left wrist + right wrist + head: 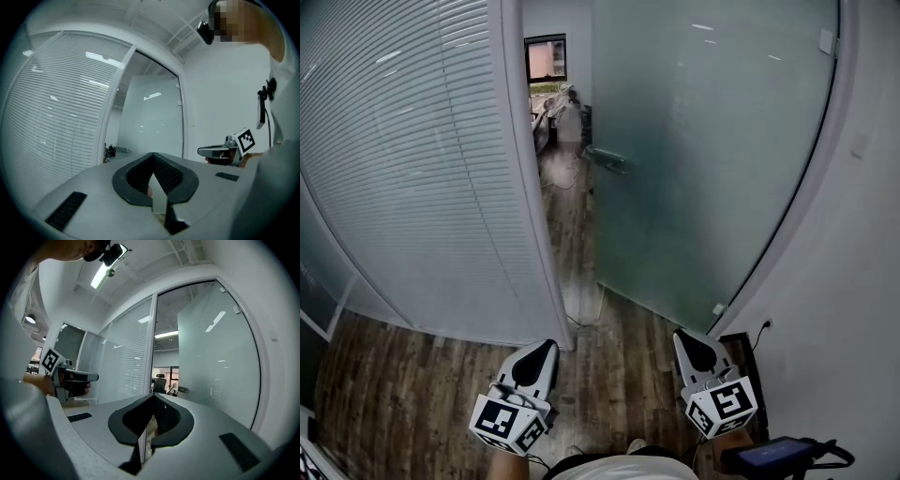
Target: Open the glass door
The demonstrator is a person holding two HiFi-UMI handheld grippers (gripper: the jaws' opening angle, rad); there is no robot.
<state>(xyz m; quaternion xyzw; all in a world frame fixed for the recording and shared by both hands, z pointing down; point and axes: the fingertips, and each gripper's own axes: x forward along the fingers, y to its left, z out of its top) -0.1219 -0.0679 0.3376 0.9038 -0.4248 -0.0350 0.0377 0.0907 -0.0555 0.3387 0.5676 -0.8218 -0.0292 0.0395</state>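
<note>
Office interior: a frosted glass door [703,159] stands ajar beside a wall panel hung with white blinds [403,159]. A swivel chair [160,380] sits beyond the doorway, with wood-pattern floor [412,375] underfoot and a strip light [104,269] overhead.

- Glass door [703,159]: right of centre, standing ajar, with its handle [607,159] at its left edge.
- Blinds partition [422,169]: left, with the frame post [530,187] between it and the gap.
- Office chair [546,122]: beyond the gap.
- Wall [862,234]: far right, with a socket [766,324] low on it.
- Left gripper [546,345] and right gripper [682,335]: nearest, side by side above the wooden floor [412,375].
</note>
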